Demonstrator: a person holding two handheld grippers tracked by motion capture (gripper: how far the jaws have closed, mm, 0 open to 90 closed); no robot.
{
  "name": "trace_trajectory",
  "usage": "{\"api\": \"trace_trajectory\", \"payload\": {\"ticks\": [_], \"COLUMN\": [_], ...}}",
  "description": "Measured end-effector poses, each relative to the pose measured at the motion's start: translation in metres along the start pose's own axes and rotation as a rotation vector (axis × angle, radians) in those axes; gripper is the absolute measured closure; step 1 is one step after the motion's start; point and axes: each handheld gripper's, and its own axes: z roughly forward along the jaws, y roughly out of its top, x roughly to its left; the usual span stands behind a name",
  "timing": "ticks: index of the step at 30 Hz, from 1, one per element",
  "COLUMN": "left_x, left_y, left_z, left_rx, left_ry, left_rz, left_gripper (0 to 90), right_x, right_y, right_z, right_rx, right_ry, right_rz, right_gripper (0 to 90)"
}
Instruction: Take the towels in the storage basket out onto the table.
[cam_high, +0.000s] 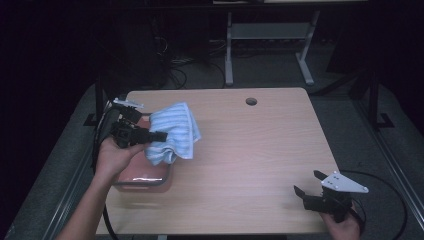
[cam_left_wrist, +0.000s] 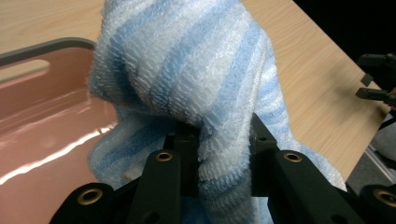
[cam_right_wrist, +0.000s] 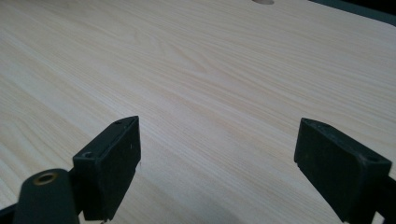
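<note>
A blue and white striped towel (cam_high: 172, 132) hangs bunched over the right edge of a pink plastic tub (cam_high: 142, 179) at the table's left side. My left gripper (cam_high: 159, 136) is shut on a fold of the towel (cam_left_wrist: 196, 84), which rises between the two jaws in the left gripper view and drapes past the tub (cam_left_wrist: 42, 121). My right gripper (cam_high: 306, 183) hovers near the table's front right corner, held in a hand. Its jaws stand wide apart over bare wood in the right gripper view, with nothing between the fingertips of that gripper (cam_right_wrist: 224, 154).
The light wooden table (cam_high: 250, 150) has a round cable hole (cam_high: 251, 101) at its far side. Cables trail from both grippers off the table's edges. A grey desk frame (cam_high: 270, 45) stands on the floor beyond.
</note>
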Motion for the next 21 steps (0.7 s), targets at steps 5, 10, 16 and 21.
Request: {"api": "trace_trajectory", "payload": {"ticks": [5, 10, 16, 21], "left_x": [-0.006, -0.012, -0.017, -0.025], "left_y": [0.004, 0.008, 0.013, 0.018], "left_z": [0.008, 0.017, 0.028, 0.038], "left_rx": [0.005, 0.011, 0.021, 0.033], "left_ry": [-0.008, -0.024, -0.034, -0.051], "left_rz": [0.013, 0.026, 0.03, 0.044], "left_gripper": [71.4, 71.4, 71.3, 71.3], "right_x": [-0.001, 0.0, 0.0, -0.001], "right_y": [0.0, 0.0, 0.0, 0.0], "right_z": [0.0, 0.0, -0.001, 0.0], "right_rx": [-0.001, -0.001, -0.002, -0.001], "right_ry": [0.0, -0.001, 0.0, 0.003], "right_rz": [0.004, 0.002, 0.002, 0.002], "right_gripper": [14.2, 14.2, 14.2, 14.2]}}
